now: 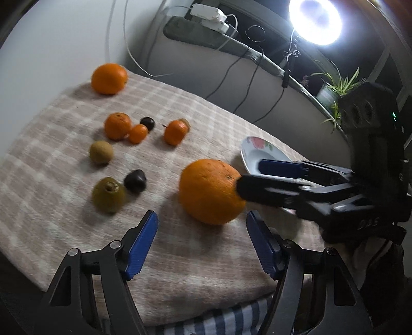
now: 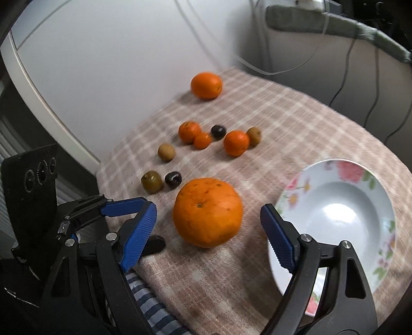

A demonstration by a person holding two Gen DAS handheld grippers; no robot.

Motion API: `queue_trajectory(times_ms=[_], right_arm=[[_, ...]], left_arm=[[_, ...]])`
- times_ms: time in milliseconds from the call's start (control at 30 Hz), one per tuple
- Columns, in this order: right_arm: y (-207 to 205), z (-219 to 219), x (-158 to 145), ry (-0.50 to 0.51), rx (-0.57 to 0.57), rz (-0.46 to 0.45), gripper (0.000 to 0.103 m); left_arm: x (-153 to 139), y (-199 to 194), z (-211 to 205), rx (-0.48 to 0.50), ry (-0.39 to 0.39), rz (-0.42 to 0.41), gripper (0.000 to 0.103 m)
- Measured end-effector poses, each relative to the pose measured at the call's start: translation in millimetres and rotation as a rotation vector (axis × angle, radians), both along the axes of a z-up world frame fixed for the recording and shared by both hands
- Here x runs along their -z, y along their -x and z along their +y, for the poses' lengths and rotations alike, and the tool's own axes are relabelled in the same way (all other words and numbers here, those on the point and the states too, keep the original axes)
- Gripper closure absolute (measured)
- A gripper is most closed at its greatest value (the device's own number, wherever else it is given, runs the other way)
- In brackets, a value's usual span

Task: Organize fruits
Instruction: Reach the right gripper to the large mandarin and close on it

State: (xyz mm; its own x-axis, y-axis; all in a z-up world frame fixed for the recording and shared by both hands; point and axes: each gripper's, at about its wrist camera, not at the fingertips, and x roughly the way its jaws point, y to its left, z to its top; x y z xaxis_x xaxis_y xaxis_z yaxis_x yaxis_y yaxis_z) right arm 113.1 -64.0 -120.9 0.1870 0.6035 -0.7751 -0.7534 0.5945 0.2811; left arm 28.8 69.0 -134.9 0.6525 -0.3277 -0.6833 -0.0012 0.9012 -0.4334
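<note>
A large orange [image 1: 211, 190] [image 2: 207, 215] rests on the checked cloth near its front edge. My right gripper [image 2: 209, 208] is open around it, one blue pad on each side, with gaps and no contact. In the left wrist view the right gripper [image 1: 248, 176] reaches in from the right, its dark finger crossing the orange's right side. My left gripper [image 1: 202, 237] is open and empty, just short of the orange; one of its fingers [image 2: 121, 207] shows at the left. A white flowered plate [image 2: 334, 214] [image 1: 249, 152] lies empty to the right of the orange.
Further back lie another orange [image 2: 206, 85], three mandarins [image 2: 189, 132], kiwis [image 2: 166, 152], a greenish fruit [image 2: 152, 182] and two dark plums [image 2: 173, 179]. Behind stand a white wall, cables, a bright lamp [image 1: 315, 22] and a potted plant [image 1: 332, 90]. The cloth [image 1: 180, 270] ends near my grippers.
</note>
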Motion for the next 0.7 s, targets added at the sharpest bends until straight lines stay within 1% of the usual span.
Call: queue_trajectory(times_ms=[233, 467, 700], right_arm=[[-2.5, 17.0, 11.1, 0.059, -0.064, 0.006, 0.018], [-7.3, 26.6, 17.3, 0.098, -0.087, 0.004, 0.018], [-12.0, 34.1, 25.0, 0.122, -0.106, 0.023, 0.018]], left_arm=[[4.5, -7.2, -5.0, 0.008, 0.01, 0.007, 0.038], [10.0, -17.7, -7.4, 0.011, 0.019, 0.014, 0.039], [15.1, -24.4, -9.9, 0.018, 0.025, 0.026, 0.04]])
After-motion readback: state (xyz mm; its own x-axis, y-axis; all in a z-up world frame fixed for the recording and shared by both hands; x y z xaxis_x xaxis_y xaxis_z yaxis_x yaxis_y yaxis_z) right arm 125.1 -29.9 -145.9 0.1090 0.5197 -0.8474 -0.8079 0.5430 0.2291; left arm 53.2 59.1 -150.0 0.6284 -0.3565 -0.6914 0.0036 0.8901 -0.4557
